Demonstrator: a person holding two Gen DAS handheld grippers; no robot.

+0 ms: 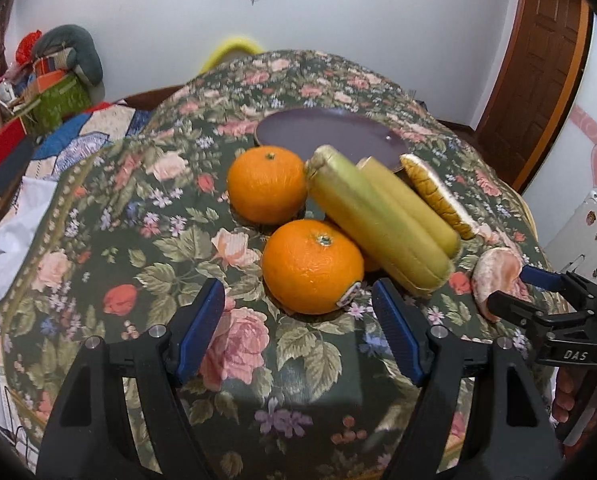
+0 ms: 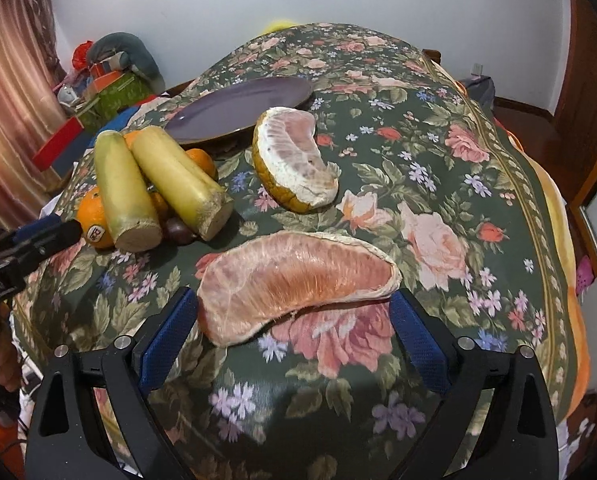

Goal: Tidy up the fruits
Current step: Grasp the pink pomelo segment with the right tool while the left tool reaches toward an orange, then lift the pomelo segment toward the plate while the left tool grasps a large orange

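Observation:
My left gripper (image 1: 298, 320) is open just in front of a near orange (image 1: 312, 266) with a sticker. A second orange (image 1: 267, 184) lies behind it. Two yellow-green cane pieces (image 1: 378, 216) lean beside them. A purple plate (image 1: 330, 132) sits behind the fruit. My right gripper (image 2: 294, 324) is open, its blue pads on either side of a peeled pink pomelo segment (image 2: 294, 284) lying on the cloth. A pomelo piece with rind (image 2: 298, 164) lies farther back, near the plate (image 2: 238, 108). The right gripper also shows in the left wrist view (image 1: 514, 284).
A floral cloth (image 1: 138, 220) covers the table. A small dark round fruit (image 2: 176, 228) lies under the cane pieces (image 2: 154, 188). Boxes and clutter (image 1: 46, 92) stand far left beyond the table. A brown door (image 1: 538, 60) is at the right.

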